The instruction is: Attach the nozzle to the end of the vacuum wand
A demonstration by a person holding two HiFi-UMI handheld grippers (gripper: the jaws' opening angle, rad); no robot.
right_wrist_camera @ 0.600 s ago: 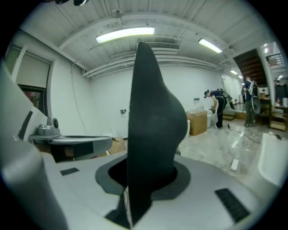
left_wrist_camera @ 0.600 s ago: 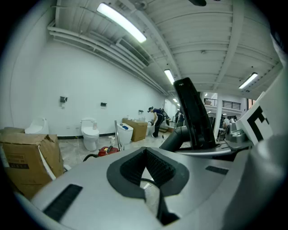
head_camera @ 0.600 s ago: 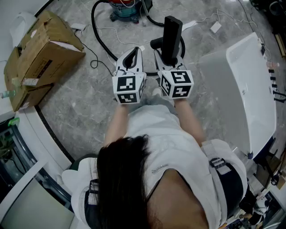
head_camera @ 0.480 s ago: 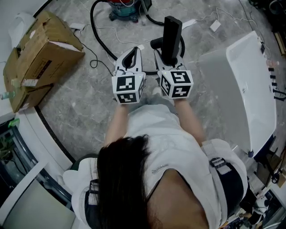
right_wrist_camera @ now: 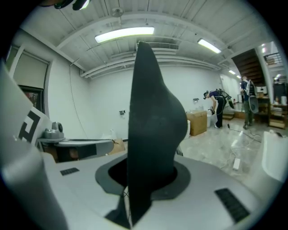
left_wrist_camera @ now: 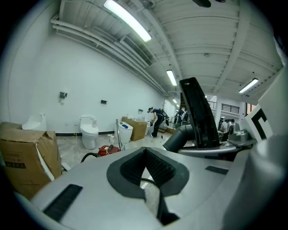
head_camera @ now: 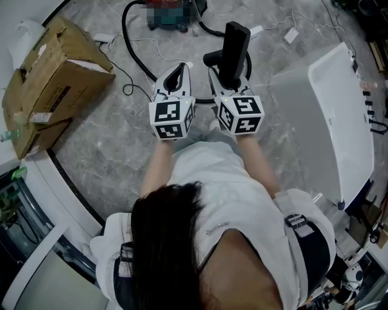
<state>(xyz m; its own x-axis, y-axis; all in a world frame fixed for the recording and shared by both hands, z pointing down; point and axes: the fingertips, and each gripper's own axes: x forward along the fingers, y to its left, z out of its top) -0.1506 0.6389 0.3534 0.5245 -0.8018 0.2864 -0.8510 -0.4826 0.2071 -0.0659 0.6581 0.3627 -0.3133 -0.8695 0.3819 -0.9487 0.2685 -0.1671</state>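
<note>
In the head view both grippers are held side by side in front of the person, over the marble floor. My right gripper [head_camera: 229, 77] is shut on a black flat nozzle [head_camera: 233, 49], which sticks up and forward out of its jaws. In the right gripper view the nozzle [right_wrist_camera: 153, 121] fills the middle, clamped between the pads. My left gripper [head_camera: 176, 74] is shut with nothing in it, its ribbed pads [left_wrist_camera: 155, 164] meeting at the tips. The nozzle [left_wrist_camera: 198, 114] shows at the right of the left gripper view. A black hose [head_camera: 134, 51] loops from the vacuum body [head_camera: 173, 12] past the grippers.
A cardboard box [head_camera: 54, 72] lies at the left. A white tub-like shell [head_camera: 339, 121] stands at the right. White cables and a power strip [head_camera: 292, 36] lie on the floor at the back. A toilet [left_wrist_camera: 88, 132] stands by the far wall, and people work in the distance.
</note>
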